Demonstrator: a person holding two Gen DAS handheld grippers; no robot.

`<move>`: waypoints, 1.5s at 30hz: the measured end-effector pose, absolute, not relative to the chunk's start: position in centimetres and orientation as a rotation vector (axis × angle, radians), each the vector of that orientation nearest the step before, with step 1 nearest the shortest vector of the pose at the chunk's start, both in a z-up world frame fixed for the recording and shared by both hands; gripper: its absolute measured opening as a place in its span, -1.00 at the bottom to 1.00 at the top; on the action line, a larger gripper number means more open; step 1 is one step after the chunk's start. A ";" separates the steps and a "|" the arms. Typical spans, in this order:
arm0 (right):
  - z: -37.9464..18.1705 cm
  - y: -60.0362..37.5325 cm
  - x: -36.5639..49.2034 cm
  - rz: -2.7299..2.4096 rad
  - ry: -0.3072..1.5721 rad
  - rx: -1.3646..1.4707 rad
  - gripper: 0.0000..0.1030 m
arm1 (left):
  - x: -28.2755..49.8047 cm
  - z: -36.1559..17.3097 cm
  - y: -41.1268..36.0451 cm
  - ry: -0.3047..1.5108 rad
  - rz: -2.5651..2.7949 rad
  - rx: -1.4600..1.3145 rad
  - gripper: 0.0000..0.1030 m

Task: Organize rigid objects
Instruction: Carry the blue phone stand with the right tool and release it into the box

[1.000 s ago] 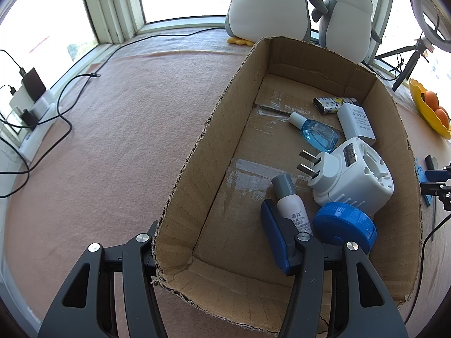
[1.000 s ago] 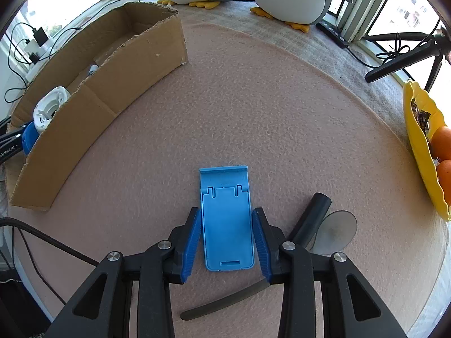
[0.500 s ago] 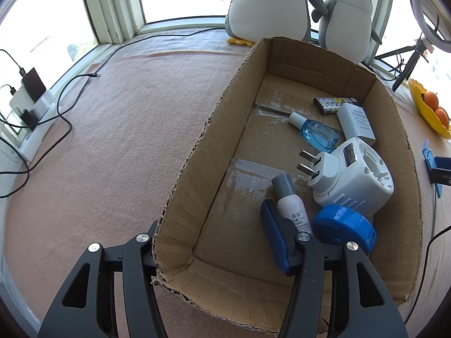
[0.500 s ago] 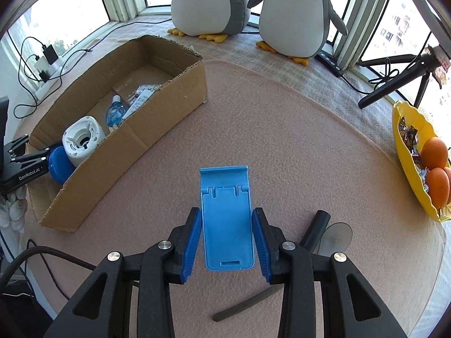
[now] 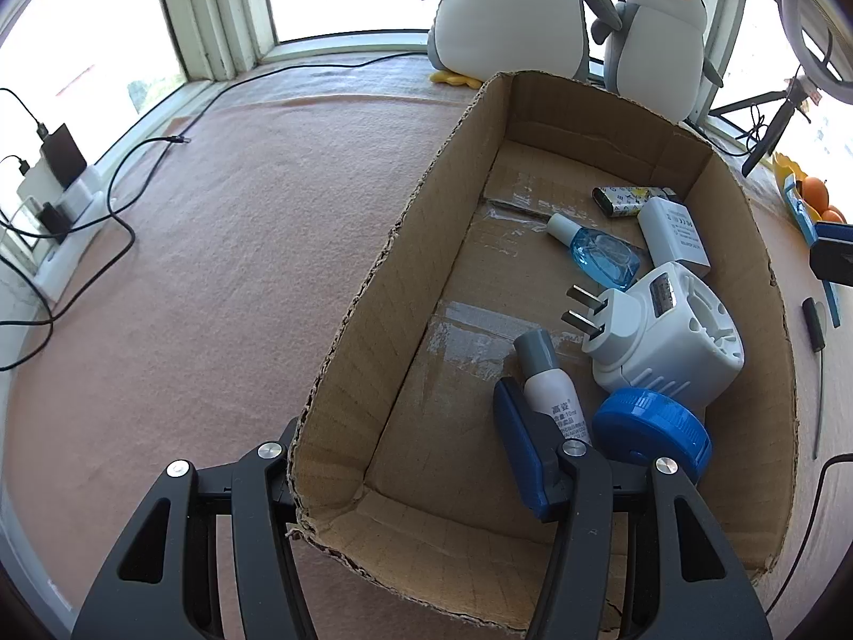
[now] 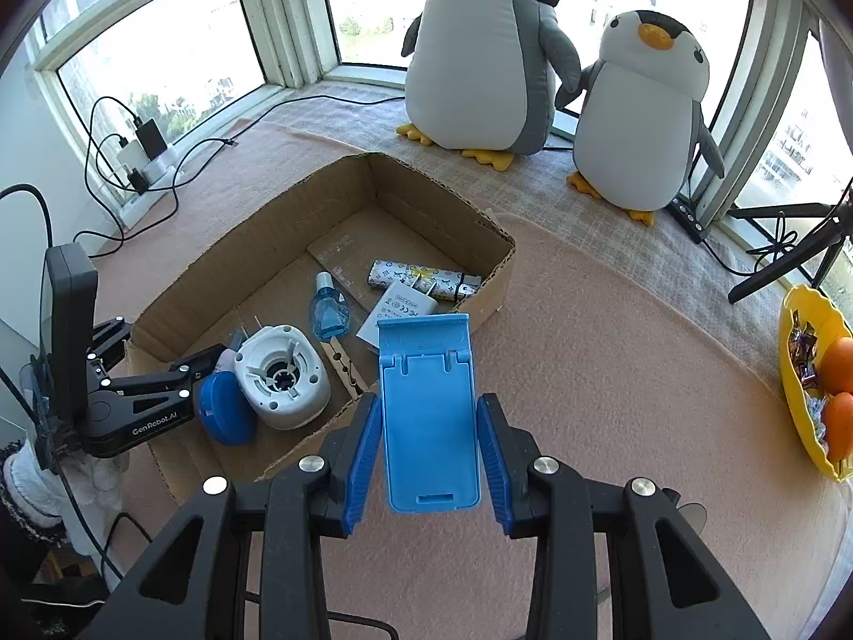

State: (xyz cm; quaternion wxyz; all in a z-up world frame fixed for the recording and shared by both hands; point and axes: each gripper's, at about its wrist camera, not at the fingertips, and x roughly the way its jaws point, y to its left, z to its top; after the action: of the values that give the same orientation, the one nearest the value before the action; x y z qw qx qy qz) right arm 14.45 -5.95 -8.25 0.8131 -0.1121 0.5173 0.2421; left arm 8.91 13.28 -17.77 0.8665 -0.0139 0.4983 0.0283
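- Right wrist view shows what has changed for you: a second ago the blue phone stand lay on the pink felt mat between your right gripper pads; now it hangs clear of the mat, and the cardboard box has slid in beneath its upper left edge.
- That means the pickup is done and you are in the carry; I judge the drop into the box is what remains.
- Your right jaws pinch the stand by its two long sides, blue pads flat against it, its hinged end pointing away from you over the box's near wall.
- Left wrist view: your left gripper has not shifted, and its jaws straddle the box's near corner, one finger outside the wall, the other inside beside the small white spray bottle. It looks like a steadying grip on the wall, though I cannot see the pads pressing.
- Inside, the white plug-in device and blue round cap crowd the near end; the far floor looks freer for the stand.
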 end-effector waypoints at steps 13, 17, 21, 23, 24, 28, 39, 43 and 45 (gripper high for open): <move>-7.5 0.1 17.3 0.538 1.060 -0.243 -0.36 | 8.8 -17.9 13.7 1.039 0.049 -0.046 0.11; -7.9 1.7 17.9 0.550 1.067 -0.241 -0.36 | 8.8 -17.9 13.8 1.039 0.048 -0.048 0.11; -8.5 3.0 18.2 0.556 1.075 -0.247 -0.36 | 8.8 -17.9 13.8 1.039 0.048 -0.048 0.11; -8.8 3.5 18.4 0.558 1.083 -0.244 -0.36 | 8.8 -17.9 13.8 1.039 0.049 -0.048 0.11; -9.0 3.7 18.6 0.560 1.087 -0.239 -0.36 | 8.8 -17.9 13.8 1.039 0.048 -0.048 0.11; -9.4 4.2 19.0 0.562 1.101 -0.227 -0.36 | 8.8 -17.9 13.8 1.038 0.048 -0.048 0.11; -10.8 4.7 19.8 0.553 1.134 -0.225 -0.34 | 8.8 -18.1 13.7 1.037 0.047 -0.048 0.11; -10.9 4.5 20.0 0.534 1.130 -0.212 0.12 | 8.8 -18.0 13.7 1.036 0.047 -0.050 0.11; -10.9 4.4 19.9 0.533 1.131 -0.216 0.12 | 8.8 -18.0 13.7 1.036 0.047 -0.049 0.11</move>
State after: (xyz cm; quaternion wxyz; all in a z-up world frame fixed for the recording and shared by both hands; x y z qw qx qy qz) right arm 19.91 4.42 -10.86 0.8055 -0.1010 0.5282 0.2488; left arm 8.75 13.68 -18.04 0.8682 -0.0236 0.4951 0.0226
